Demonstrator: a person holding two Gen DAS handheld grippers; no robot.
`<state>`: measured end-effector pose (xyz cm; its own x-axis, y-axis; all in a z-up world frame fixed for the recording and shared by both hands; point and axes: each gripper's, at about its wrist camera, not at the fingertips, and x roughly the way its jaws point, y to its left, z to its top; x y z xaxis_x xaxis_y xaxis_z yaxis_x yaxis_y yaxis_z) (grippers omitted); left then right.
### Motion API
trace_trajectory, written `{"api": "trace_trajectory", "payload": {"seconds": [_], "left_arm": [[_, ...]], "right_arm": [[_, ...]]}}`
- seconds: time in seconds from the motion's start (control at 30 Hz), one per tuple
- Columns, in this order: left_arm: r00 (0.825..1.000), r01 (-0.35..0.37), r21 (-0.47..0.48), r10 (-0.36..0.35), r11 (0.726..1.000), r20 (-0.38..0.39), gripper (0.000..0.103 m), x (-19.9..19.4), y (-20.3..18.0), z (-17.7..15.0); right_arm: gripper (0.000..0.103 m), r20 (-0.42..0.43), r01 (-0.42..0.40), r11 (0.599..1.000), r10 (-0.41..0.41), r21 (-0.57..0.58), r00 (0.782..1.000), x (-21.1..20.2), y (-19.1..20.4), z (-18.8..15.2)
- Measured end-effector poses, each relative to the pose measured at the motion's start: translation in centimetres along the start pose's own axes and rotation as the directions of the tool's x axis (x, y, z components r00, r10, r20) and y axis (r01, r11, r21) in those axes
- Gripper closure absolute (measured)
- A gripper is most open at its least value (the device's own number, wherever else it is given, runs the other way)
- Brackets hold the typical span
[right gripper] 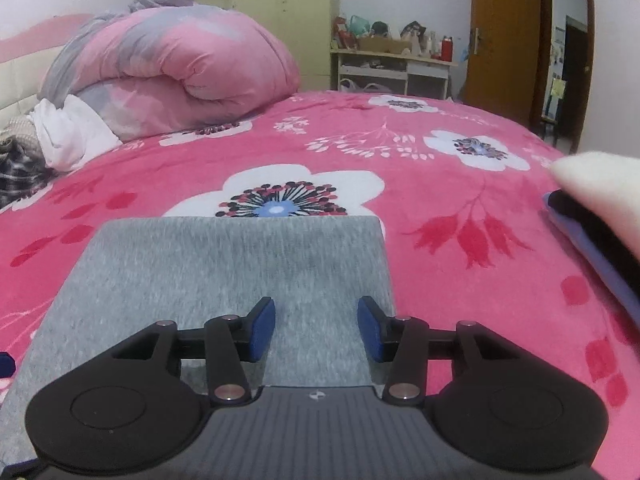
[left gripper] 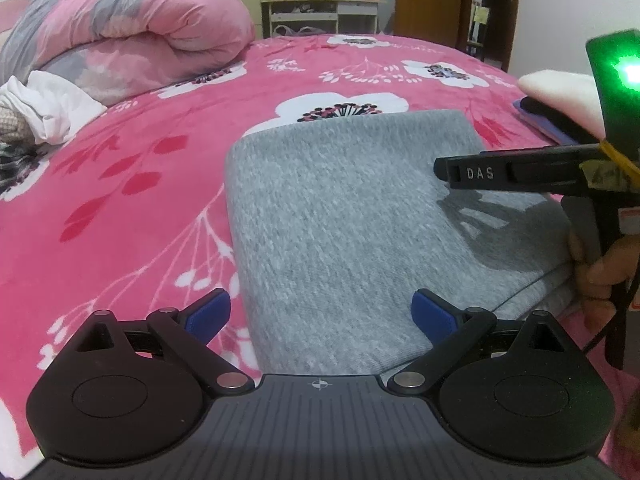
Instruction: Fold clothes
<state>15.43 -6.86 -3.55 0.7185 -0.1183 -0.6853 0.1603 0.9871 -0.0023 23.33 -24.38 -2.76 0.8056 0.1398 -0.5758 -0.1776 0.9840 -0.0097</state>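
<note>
Left wrist view: a grey garment [left gripper: 352, 216] lies folded into a neat rectangle on the pink floral bedspread [left gripper: 140, 168]. Both the left gripper [left gripper: 320, 316] and right gripper [right gripper: 316, 328] hover over it, jaws spread, holding nothing. Crumpled clothes [left gripper: 44, 116] beside the rolled duvet [left gripper: 132, 36] look unfolded.

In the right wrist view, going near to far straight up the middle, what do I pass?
Right tongs, open → folded grey garment → big white flower on the pink bedspread → cluttered shelf unit against the far wall.
</note>
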Motion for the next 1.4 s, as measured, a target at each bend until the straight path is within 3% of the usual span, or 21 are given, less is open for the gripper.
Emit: {"api": "trace_trajectory", "payload": {"seconds": [0.2, 0.3, 0.4, 0.47, 0.63, 0.73, 0.9, 1.13, 1.23, 1.4], "left_arm": [[0.998, 0.067, -0.036, -0.066, 0.997, 0.022, 0.002, 0.1, 1.4, -0.6], [0.994, 0.108, -0.06, -0.106, 0.992, 0.04, 0.0, 0.3, 2.3, -1.1], [0.99, 0.136, -0.095, -0.133, 0.986, 0.037, 0.0, 0.7, 2.7, -1.3], [0.989, 0.146, -0.106, -0.142, 0.984, 0.038, 0.0, 0.7, 2.9, -1.4], [0.988, 0.146, -0.113, -0.14, 0.983, 0.06, 0.0, 0.6, 2.9, -1.7], [0.988, 0.145, -0.126, -0.137, 0.981, 0.067, 0.0, 0.4, 2.9, -1.9], [0.984, 0.174, -0.16, -0.164, 0.972, 0.071, 0.0, 0.2, 3.5, -2.1], [0.959, 0.281, -0.204, -0.269, 0.938, 0.085, 0.0, 0.1, 5.7, -2.6], [0.942, 0.335, -0.229, -0.324, 0.914, 0.085, 0.0, 0.2, 6.7, -2.3], [0.927, 0.375, -0.218, -0.364, 0.901, 0.093, 0.0, 0.5, 8.2, -2.1]], "right_arm": [[0.046, 0.037, -0.045, 0.997, 0.043, 0.062, 0.998, -2.1, -1.0, -0.6], [0.032, 0.097, -0.071, 0.995, 0.064, 0.066, 0.993, -4.9, -1.2, -2.1], [0.027, 0.109, 0.013, 1.0, -0.012, -0.011, 0.994, -6.9, -0.5, -4.6], [0.026, 0.137, 0.015, 1.0, -0.014, -0.006, 0.991, -8.6, -0.6, -6.2], [0.008, 0.145, -0.043, 0.986, 0.02, 0.162, 0.989, -11.5, -2.7, -8.3], [0.003, 0.095, -0.097, 0.961, 0.075, 0.259, 0.993, -11.9, -4.1, -9.8], [0.0, 0.05, -0.153, 0.919, 0.145, 0.363, 0.988, -12.0, -6.0, -10.8], [0.0, 0.033, -0.204, 0.852, 0.215, 0.482, 0.976, -11.9, -8.6, -9.9], [0.0, 0.036, -0.219, 0.855, 0.23, 0.471, 0.973, -11.8, -9.5, -8.7], [0.0, 0.071, -0.314, 0.821, 0.32, 0.477, 0.945, -10.6, -11.4, -6.3]]}}
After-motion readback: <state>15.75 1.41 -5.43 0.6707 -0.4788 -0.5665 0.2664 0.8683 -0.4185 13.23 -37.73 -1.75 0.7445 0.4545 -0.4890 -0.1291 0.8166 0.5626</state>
